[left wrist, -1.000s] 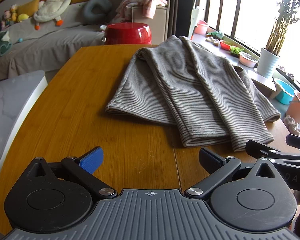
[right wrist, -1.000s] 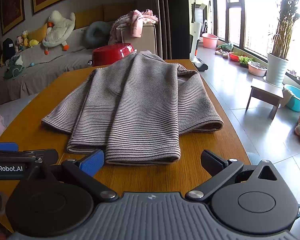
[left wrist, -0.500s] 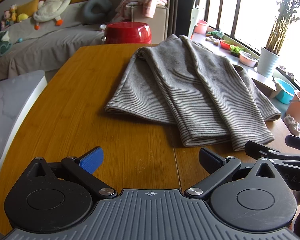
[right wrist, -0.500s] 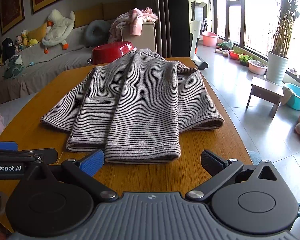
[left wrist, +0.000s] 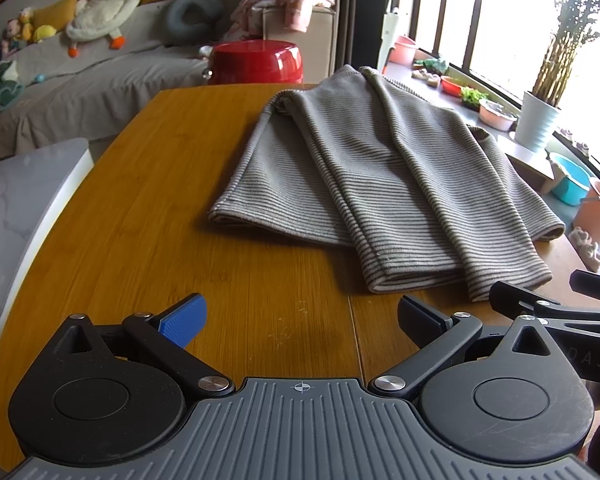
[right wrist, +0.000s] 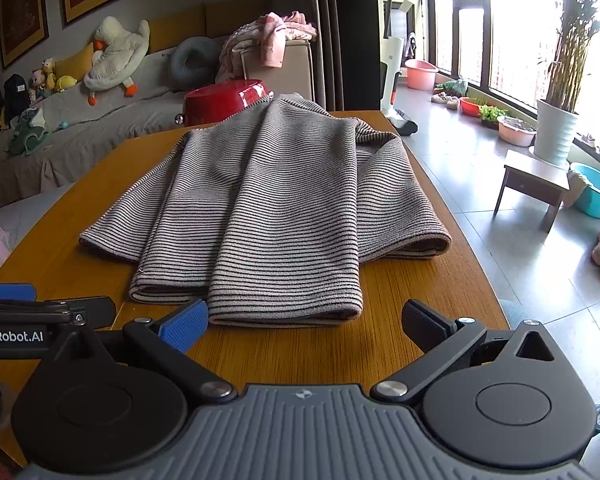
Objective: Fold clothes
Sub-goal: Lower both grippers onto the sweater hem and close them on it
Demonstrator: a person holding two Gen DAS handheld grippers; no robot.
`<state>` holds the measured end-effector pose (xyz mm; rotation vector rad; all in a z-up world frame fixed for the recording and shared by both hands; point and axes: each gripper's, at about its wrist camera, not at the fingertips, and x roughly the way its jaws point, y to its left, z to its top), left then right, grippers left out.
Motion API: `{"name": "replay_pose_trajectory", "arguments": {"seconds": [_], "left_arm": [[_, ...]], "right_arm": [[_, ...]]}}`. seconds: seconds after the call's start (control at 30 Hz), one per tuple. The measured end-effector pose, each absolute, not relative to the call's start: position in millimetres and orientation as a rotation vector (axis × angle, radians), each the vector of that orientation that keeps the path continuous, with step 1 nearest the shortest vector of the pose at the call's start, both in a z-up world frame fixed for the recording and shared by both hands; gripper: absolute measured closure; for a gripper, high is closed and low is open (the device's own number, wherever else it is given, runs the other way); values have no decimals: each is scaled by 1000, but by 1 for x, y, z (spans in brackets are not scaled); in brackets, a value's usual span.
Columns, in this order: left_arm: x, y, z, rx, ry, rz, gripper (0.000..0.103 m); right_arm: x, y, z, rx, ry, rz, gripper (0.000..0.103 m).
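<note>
Garment: a striped knit top (right wrist: pixel 268 208) lies on the wooden table (left wrist: pixel 148 208), partly gathered, with lengthwise folds laid over its middle and both side panels spread out flat beneath
Long axis: runs away from both grippers, hem end nearest them, far end toward the red basin (left wrist: pixel 256 62) beyond the table edge
Left gripper (left wrist: pixel 300 320): spread wide, holding nothing, low over bare wood; the garment lies ahead and off to its right
Right gripper (right wrist: pixel 304 320): spread wide, holding nothing; the folded hem edge sits straight ahead, its blue fingertip (right wrist: pixel 184 326) just beside the cloth
Nearer tool: the right one, by my reading; the left stands further off from the hem corner
Key relation: the near hem lies crosswise to both tools, so either could reach it by going straight forward
Stage: the lie fits a fold half made, sides brought in, or a loosely dropped top awaiting flattening; the pictures do not settle which
Risk: the soft knit layers may slide apart if only the top layer is pinched
</note>
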<state>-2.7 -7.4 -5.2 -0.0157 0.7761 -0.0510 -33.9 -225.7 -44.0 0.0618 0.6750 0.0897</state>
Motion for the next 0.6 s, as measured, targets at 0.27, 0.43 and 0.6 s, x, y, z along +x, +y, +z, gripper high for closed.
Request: {"name": "replay_pose_trajectory", "arguments": {"seconds": [0.27, 0.43, 0.6], "left_arm": [[10, -1, 5, -36, 757, -92, 0], [53, 7, 25, -86, 718, -199, 0], [109, -3, 19, -93, 699, -275, 0]], "right_arm": [[-16, -246, -36, 120, 668, 116, 0], [19, -281, -27, 329, 659, 178, 0], [66, -284, -26, 352, 662, 213, 0]]}}
